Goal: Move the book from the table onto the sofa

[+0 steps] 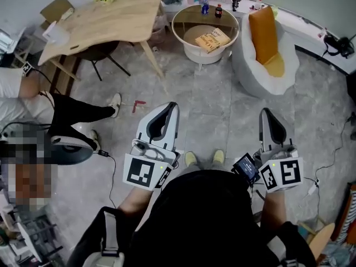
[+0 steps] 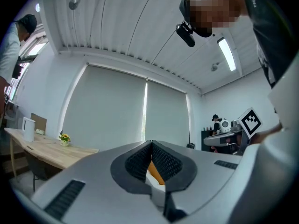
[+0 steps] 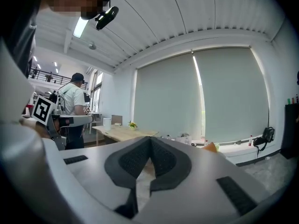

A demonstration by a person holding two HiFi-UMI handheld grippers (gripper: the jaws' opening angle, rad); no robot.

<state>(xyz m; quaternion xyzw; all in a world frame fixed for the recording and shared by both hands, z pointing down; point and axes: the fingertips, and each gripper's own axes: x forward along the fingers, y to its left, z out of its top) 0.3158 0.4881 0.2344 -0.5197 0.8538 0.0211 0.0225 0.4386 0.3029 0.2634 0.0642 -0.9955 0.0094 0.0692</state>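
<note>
both pairs of jaws are pressed together with nothing in them, on the left gripper [image 1: 169, 107] and the right gripper [image 1: 267, 113] alike, over the floor and well apart from the book [image 1: 212, 39]. it lies flat toward the near right edge of the round desk [image 1: 174, 24], with bottles [image 1: 205, 5] at the far edge. the sofa [image 1: 251, 65] stands just right of the desk. best to step closer, open one pair wide and take the book's near edge.
</note>
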